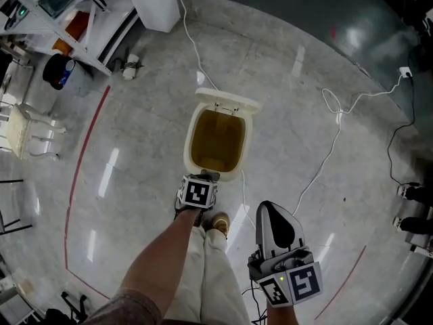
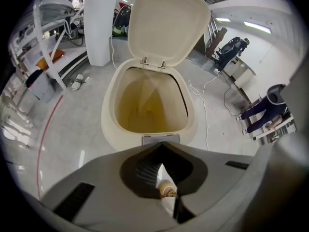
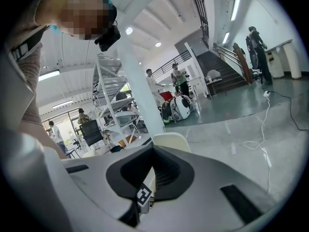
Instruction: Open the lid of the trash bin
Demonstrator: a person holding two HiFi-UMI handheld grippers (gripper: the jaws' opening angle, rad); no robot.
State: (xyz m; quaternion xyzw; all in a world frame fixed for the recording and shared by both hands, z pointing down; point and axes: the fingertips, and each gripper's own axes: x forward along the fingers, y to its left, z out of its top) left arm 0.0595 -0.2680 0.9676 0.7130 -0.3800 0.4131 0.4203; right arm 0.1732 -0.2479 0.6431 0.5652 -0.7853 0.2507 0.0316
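The cream trash bin (image 1: 193,156) stands on the grey floor with its lid (image 1: 229,101) swung up and back, and its yellowish inside (image 2: 145,105) is bare. In the left gripper view the lid (image 2: 168,23) stands upright on its hinges. My left gripper (image 1: 210,175) is shut with its tip at the bin's near rim, just above the grey front tab (image 2: 161,139). The left gripper (image 2: 161,143) holds nothing. My right gripper (image 1: 266,207) hangs shut to the right of the bin, apart from it. The right gripper (image 3: 153,148) points over the lid's top edge (image 3: 170,140).
White cables (image 1: 338,124) trail across the floor right of the bin and behind it. A white column (image 1: 154,2) and shelving (image 1: 61,19) stand at the upper left. A red floor line (image 1: 81,168) curves on the left. The person's shoe (image 1: 218,223) is just before the bin.
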